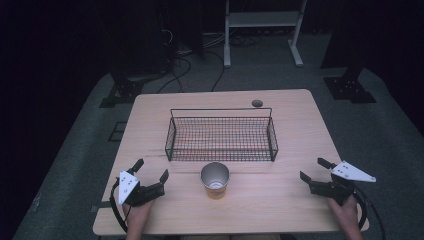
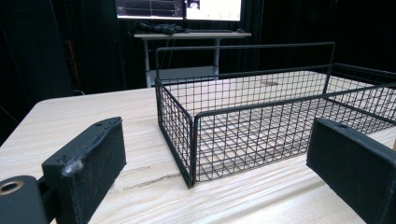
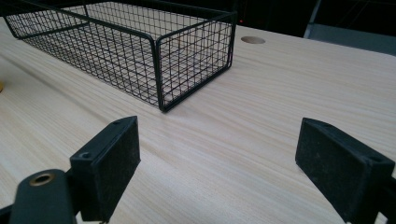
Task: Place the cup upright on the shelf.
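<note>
A black wire basket (image 1: 221,136) stands empty in the middle of the wooden table (image 1: 295,135). Just in front of it an orange cup (image 1: 215,180) with a silvery inside stands upright. My left gripper (image 1: 150,170) rests open at the front left, a short way left of the cup. In the left gripper view the left gripper (image 2: 215,163) faces the basket's near corner (image 2: 189,140) with nothing between its jaws. My right gripper (image 1: 314,168) is open at the front right. In the right gripper view the right gripper (image 3: 219,158) faces bare table with the basket (image 3: 140,51) to its upper left.
A small round cable hole (image 1: 257,103) sits near the table's far edge, also seen as the hole (image 3: 253,40) beyond the basket. A white shelf frame (image 1: 262,30) and cables (image 1: 185,65) lie on the floor behind the table. Dark curtains surround the area.
</note>
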